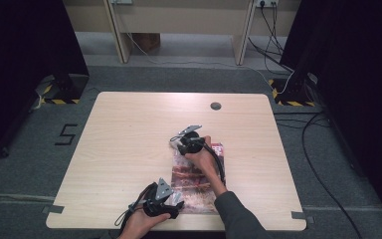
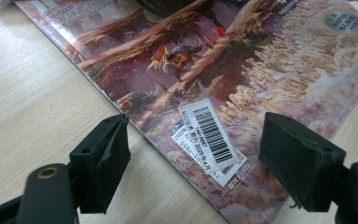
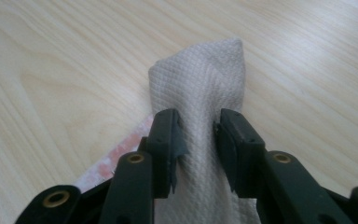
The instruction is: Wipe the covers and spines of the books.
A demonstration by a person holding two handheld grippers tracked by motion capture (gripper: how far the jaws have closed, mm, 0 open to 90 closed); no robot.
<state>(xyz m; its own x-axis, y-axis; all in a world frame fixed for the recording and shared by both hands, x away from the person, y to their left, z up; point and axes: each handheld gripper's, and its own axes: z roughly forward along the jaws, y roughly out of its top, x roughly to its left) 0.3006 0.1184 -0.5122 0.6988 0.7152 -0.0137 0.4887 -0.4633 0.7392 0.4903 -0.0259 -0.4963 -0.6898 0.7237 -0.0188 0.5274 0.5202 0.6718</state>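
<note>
A magazine (image 1: 195, 188) with a reddish-brown and white cover lies flat near the table's front edge. My right gripper (image 1: 178, 142) is at its far left corner, shut on a folded white paper towel (image 3: 200, 84) that rests against the wood; the jaws of the right gripper (image 3: 199, 135) pinch the towel's middle. The magazine's pale corner (image 3: 114, 158) shows just beneath them. My left gripper (image 1: 175, 200) hovers at the near left corner of the magazine (image 2: 242, 60). The left gripper (image 2: 193, 158) is open, its jaws astride the edge by a white barcode sticker (image 2: 210, 133).
The light wooden table (image 1: 129, 139) has bare room to the left and at the back. A round grey cable cap (image 1: 215, 105) sits near its far edge. Cables (image 1: 323, 164) run over the grey floor to the right.
</note>
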